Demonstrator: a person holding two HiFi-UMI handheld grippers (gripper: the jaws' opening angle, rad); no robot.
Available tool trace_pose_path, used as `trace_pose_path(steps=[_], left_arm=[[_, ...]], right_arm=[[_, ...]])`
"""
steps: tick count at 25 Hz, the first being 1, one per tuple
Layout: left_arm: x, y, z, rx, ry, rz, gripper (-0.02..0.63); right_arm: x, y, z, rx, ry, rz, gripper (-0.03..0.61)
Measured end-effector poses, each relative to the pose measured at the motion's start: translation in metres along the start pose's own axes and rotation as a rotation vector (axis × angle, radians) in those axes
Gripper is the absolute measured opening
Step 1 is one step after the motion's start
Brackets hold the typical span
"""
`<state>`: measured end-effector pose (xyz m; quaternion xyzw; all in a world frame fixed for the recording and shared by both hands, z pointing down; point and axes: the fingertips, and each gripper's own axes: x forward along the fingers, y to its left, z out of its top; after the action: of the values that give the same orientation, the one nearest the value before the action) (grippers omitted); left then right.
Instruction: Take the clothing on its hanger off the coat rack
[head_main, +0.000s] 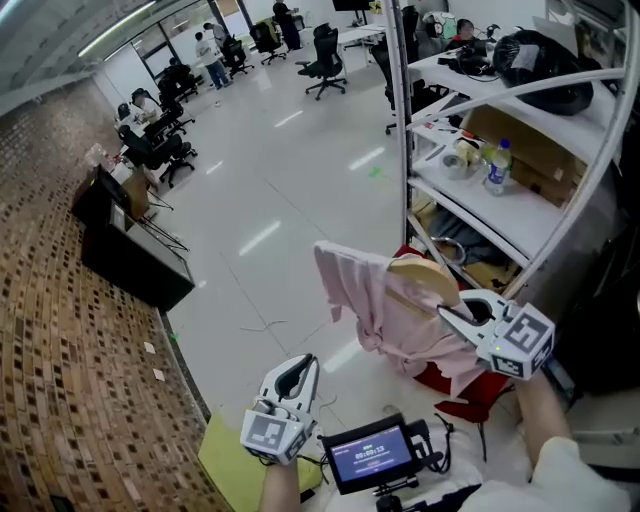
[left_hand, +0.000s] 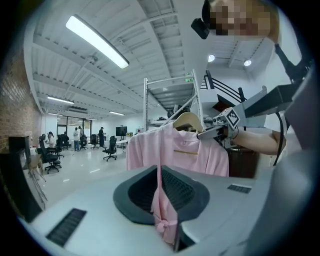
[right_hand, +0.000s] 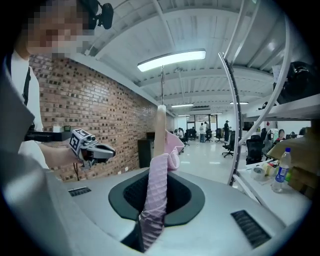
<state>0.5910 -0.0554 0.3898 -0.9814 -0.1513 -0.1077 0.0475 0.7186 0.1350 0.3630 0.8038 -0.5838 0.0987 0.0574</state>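
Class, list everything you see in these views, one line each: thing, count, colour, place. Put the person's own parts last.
pink garment: one, pink, hanging on the hanger
wooden hanger: one, pale wood, in the garment's shoulders
shelf rack: one, white, at right
bottle: one, clear, blue label, middle shelf
cardboard box: one, brown, behind the bottle
bag: one, black, top shelf
office chairs: several, black, far floor
cabinet: one, black, at left
screen: one, black, blue display, at the person's chest
left gripper: one, white, shut on a garment strip
right gripper: one, white, shut on the garment by the hanger
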Motion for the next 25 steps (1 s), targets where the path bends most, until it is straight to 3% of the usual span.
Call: trace_pose_path(steps=[12, 25], left_arm=[[0.096, -0.009, -0.011, 0.032, 0.07, -0.103, 0.02], [0.161, -0.029, -0.036, 0.043, 0.118, -0.186, 0.021]], right_arm=[[-0.008, -0.094, -0.053, 0.085, 0.02, -0.122, 0.032], [-0.035, -0.183, -0.069, 0.133, 0.015, -0.262, 0.032]])
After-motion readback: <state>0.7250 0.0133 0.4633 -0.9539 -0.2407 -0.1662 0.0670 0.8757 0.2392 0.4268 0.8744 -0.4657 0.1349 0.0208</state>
